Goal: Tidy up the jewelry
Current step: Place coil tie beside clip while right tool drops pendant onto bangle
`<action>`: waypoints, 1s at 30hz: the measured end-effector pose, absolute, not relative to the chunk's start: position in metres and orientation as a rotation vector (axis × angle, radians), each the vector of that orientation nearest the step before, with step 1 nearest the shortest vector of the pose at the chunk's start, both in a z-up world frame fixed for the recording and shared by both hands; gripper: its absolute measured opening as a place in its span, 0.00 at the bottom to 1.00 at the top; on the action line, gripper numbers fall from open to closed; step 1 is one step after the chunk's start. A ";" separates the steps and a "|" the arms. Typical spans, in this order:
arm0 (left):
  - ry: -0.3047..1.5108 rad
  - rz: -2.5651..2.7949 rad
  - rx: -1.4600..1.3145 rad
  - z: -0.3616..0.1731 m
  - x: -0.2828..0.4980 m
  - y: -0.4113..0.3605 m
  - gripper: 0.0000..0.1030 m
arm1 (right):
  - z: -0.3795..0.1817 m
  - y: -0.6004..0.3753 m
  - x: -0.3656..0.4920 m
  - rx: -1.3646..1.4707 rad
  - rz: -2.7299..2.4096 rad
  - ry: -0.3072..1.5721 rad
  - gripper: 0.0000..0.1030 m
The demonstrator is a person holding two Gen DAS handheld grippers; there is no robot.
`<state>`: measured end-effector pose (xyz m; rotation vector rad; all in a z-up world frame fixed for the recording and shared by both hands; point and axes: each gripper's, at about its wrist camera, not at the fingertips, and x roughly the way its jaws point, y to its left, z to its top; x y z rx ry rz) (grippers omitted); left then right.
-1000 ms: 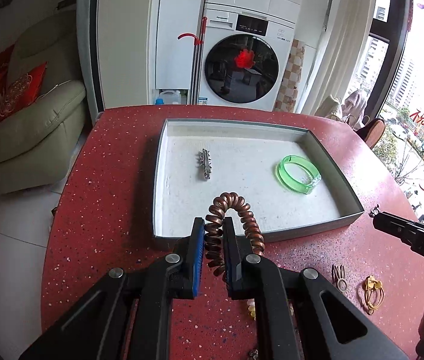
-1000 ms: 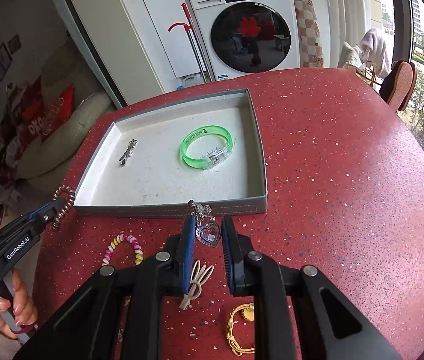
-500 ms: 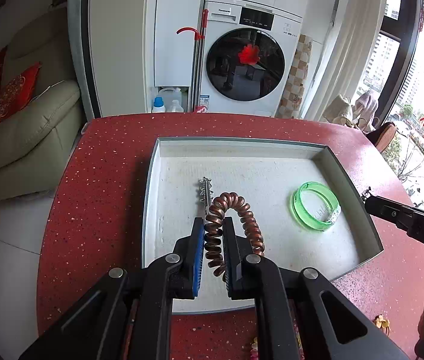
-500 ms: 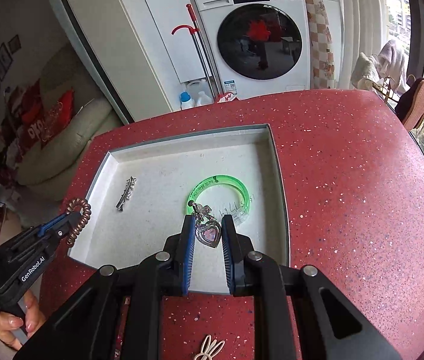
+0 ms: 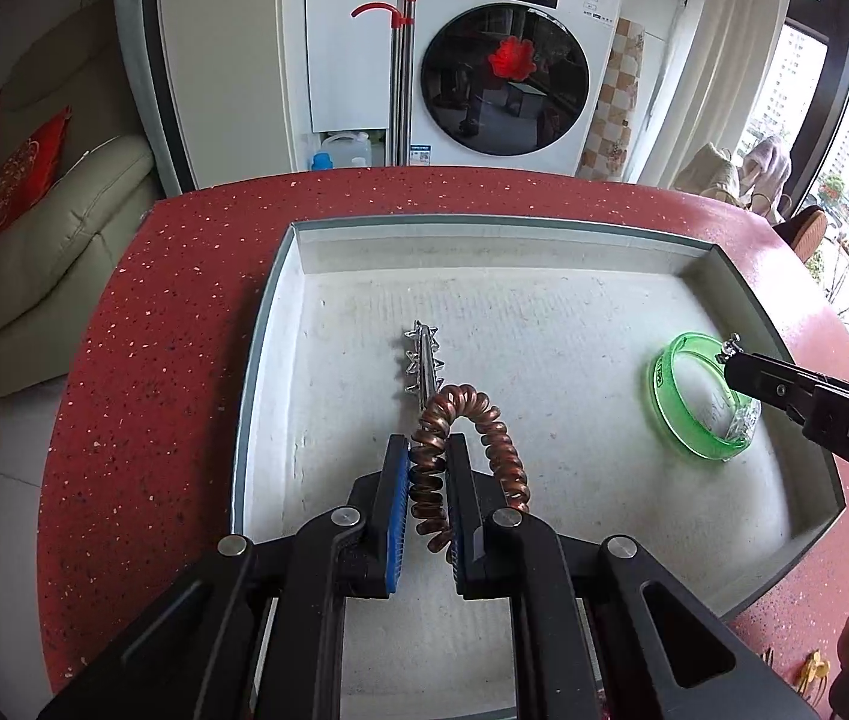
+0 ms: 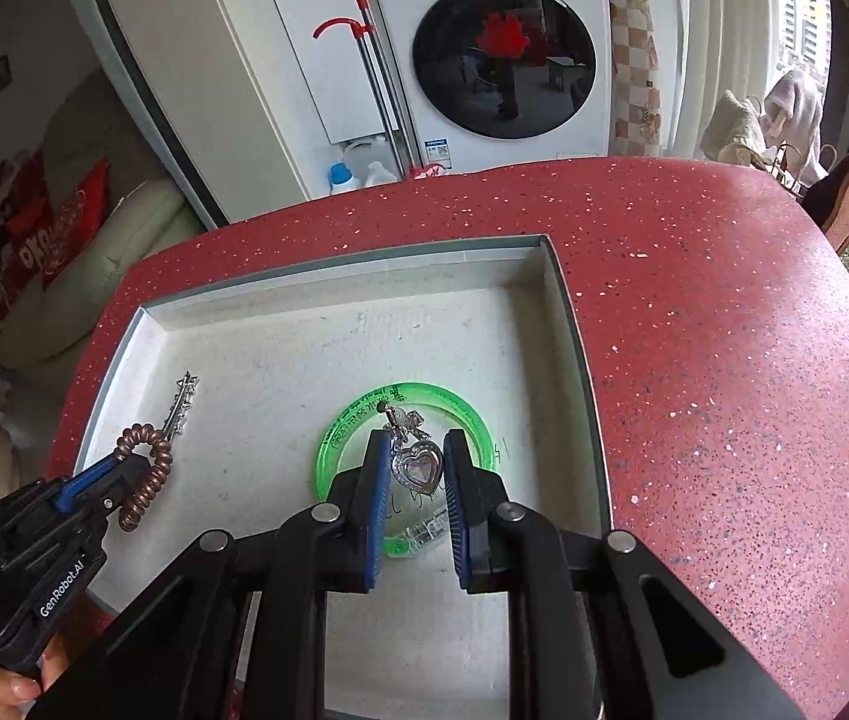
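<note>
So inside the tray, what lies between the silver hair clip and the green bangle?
Only bare tray floor separates the silver hair clip from the green bangle, seen in the right wrist view.

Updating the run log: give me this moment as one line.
left gripper: shut on coil bracelet | right gripper: shut on heart pendant | both over tray
</note>
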<state>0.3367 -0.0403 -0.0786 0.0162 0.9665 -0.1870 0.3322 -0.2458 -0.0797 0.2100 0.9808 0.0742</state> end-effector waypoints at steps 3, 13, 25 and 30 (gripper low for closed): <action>0.974 -0.180 0.033 -0.084 0.339 -0.042 0.30 | -0.087 -0.241 0.336 0.188 0.070 0.995 0.19; 0.944 -0.154 0.130 -0.087 0.336 -0.056 0.30 | -0.095 -0.216 0.335 0.041 0.048 0.995 0.19; 0.865 -0.135 0.158 -0.071 0.327 -0.063 0.30 | -0.086 -0.222 0.331 0.122 0.090 0.980 0.50; 0.860 -0.136 0.154 -0.069 0.326 -0.062 0.30 | -0.072 -0.232 0.326 0.210 0.118 0.948 0.61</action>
